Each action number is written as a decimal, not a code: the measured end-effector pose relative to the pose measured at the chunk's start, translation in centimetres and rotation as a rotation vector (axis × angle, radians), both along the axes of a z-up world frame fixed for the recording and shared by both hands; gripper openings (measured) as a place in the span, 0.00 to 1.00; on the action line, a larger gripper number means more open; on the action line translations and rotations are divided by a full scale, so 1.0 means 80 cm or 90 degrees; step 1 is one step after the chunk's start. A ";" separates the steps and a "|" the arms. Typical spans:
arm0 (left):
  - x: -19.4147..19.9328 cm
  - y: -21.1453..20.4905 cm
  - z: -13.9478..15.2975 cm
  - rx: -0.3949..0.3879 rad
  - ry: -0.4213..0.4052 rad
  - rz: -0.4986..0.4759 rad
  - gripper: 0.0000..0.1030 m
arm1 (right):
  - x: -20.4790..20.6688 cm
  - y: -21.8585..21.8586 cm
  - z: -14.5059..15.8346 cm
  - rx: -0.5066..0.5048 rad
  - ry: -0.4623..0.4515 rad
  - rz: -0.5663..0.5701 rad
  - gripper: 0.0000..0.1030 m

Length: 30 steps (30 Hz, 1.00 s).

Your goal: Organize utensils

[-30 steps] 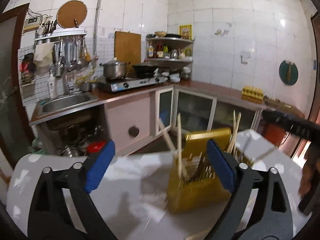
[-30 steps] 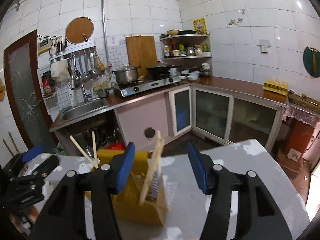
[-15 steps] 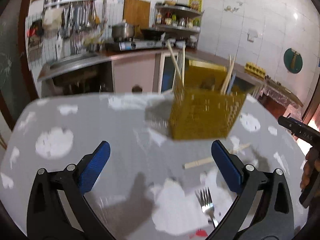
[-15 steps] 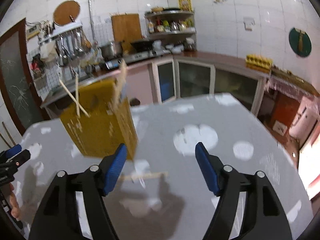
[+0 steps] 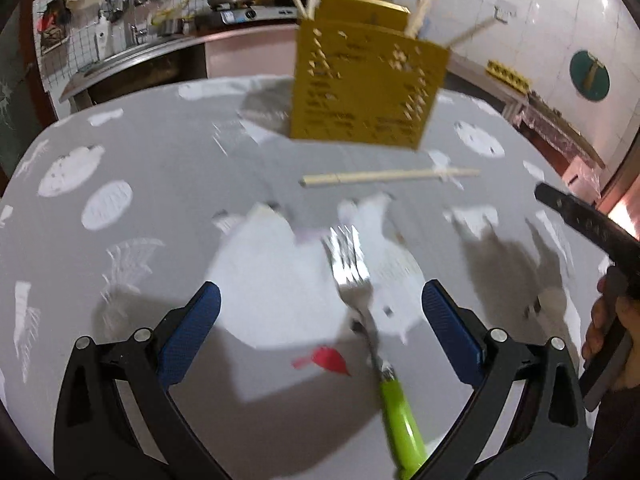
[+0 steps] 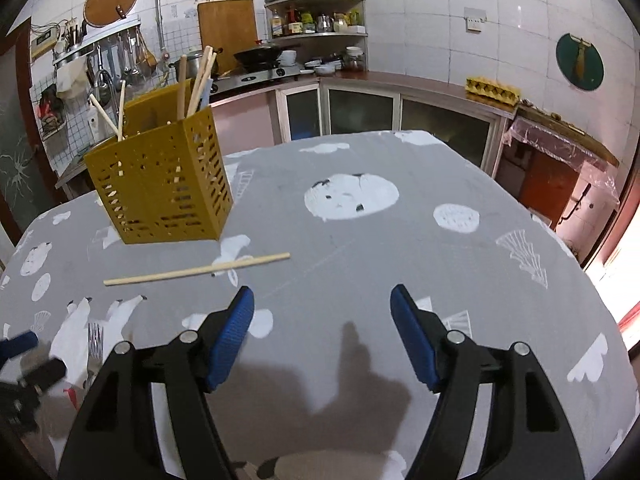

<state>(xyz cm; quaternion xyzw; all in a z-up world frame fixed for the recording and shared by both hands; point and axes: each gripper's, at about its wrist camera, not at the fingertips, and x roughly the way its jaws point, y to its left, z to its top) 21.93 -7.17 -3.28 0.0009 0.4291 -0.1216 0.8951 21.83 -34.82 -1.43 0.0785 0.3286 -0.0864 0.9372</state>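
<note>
I have both tongs over the worktop (image 6: 460, 184), which is covered in a grey cloth with white prints. My left tongs (image 5: 320, 320) stand wide open with nothing between the blue pads; a fork (image 5: 352, 264) with a green handle lies on the cloth in the gap, tines pointing toward the far edge, and neither pad touches it. In that view the picture is blurred, so I cannot tell how high the tongs hang above the fork. My right tongs (image 6: 322, 334) are also open and hold nothing; their jaws have just been opening, with only bare cloth between them. A single loose chopstick (image 6: 196, 270) lies flat on the cloth, crosswise, between the tongs and the yellow perforated utensil holder (image 6: 164, 188). The holder stands upright toward the far left part of the worktop, with several chopsticks (image 6: 198, 80) sticking out of its top. In the left wrist view, a hand (image 5: 612, 328) grips the right tool at the right border.
</note>
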 end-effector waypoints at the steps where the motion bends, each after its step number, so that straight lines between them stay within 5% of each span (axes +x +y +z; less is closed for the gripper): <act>1: -0.004 -0.006 -0.004 0.004 0.010 -0.012 0.81 | -0.002 0.000 -0.001 0.001 0.000 0.000 0.68; 4: -0.007 -0.020 -0.016 0.012 0.049 -0.037 0.58 | -0.005 0.000 -0.002 0.004 0.003 0.000 0.68; 8: -0.003 -0.027 -0.026 0.021 0.073 -0.028 0.44 | -0.005 0.002 -0.005 0.012 0.007 -0.001 0.68; 12: 0.009 -0.021 -0.027 0.009 0.086 -0.029 0.12 | 0.004 0.007 -0.008 0.021 0.019 -0.009 0.68; 20: 0.022 0.012 -0.014 0.009 0.064 -0.033 0.02 | 0.054 0.020 -0.009 0.105 0.055 -0.066 0.68; 28: 0.046 0.071 -0.013 0.021 0.066 0.000 0.02 | 0.129 0.040 -0.025 0.137 0.126 -0.147 0.67; 30: 0.048 0.069 -0.013 0.024 0.064 -0.002 0.02 | 0.145 0.042 -0.034 0.150 0.156 -0.166 0.55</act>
